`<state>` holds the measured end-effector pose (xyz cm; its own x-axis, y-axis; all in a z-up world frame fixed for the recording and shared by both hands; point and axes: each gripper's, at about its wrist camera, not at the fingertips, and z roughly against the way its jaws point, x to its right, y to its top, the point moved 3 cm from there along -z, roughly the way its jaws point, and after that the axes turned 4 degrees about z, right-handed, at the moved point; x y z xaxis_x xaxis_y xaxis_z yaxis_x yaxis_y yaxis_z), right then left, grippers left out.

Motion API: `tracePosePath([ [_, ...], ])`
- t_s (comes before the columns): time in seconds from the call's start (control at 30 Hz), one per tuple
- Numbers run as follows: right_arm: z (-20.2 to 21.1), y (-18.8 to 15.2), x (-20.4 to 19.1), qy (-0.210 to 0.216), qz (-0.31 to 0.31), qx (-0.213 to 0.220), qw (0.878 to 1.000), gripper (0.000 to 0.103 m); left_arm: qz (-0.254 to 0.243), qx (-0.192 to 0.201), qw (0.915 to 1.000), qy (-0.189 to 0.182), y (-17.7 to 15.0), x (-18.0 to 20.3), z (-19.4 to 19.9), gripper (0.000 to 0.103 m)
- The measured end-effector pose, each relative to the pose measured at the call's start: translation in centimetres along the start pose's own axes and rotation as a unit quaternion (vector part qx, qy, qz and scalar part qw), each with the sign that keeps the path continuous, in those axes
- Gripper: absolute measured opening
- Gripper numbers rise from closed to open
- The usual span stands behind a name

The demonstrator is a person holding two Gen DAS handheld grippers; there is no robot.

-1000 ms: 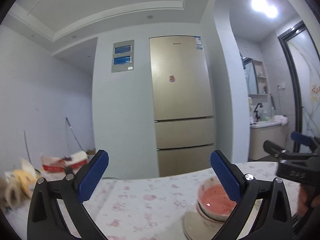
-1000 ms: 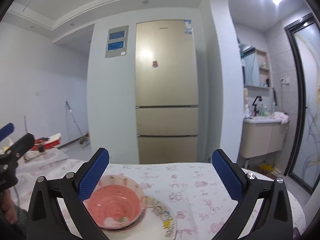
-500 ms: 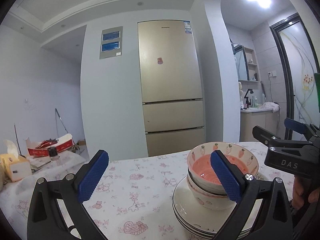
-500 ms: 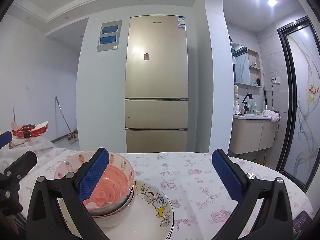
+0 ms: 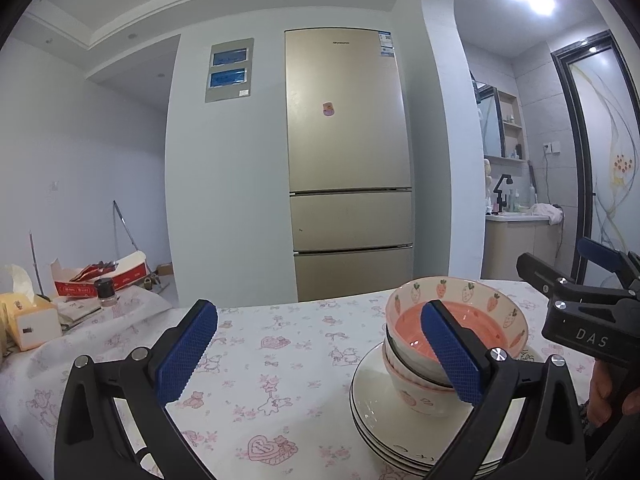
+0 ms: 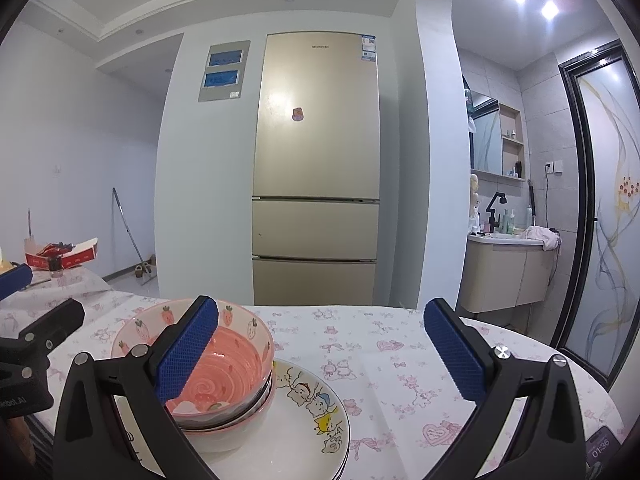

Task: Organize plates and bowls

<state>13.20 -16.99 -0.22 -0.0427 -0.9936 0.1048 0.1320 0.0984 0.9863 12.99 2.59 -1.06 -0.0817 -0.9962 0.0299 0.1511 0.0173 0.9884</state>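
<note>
The worktop lies bare left of the stacked bowls and plates, and bare again to their right in the right wrist view. At the far left a tissue box, jar and red carton crowd the edge.

Near rim of plate stack cut off by bottom edge.

The stacked bowls and the plates under them look like glossy glazed ceramic. The tablecloth is matt printed cloth. Both grippers have matt black plastic frames and knurled blue rubbery pads. The fridge has a smooth, satin gold metal-looking front.
</note>
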Motion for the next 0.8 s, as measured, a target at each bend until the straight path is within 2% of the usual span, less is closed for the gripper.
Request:
tracePosePath([
  [0.2,0.0,0.0,0.3,0.0,-0.007,-0.004,1.0,0.103,0.02,-0.013,0.9997,0.004,0.5,-0.8,0.0,0.103],
  [0.37,0.4,0.1,0.4,0.003,-0.01,0.008,1.0,0.103,-0.007,0.024,0.9997,0.008,0.7,0.0,1.4,0.103],
  [0.57,0.7,0.4,0.5,0.006,-0.01,0.01,1.0,0.103,-0.001,0.008,1.0,0.004,0.4,0.0,0.8,0.103],
  [0.8,0.4,0.2,0.8,0.009,-0.017,-0.011,1.0,0.103,0.011,-0.004,0.9999,0.007,0.2,-0.6,0.3,0.103],
])
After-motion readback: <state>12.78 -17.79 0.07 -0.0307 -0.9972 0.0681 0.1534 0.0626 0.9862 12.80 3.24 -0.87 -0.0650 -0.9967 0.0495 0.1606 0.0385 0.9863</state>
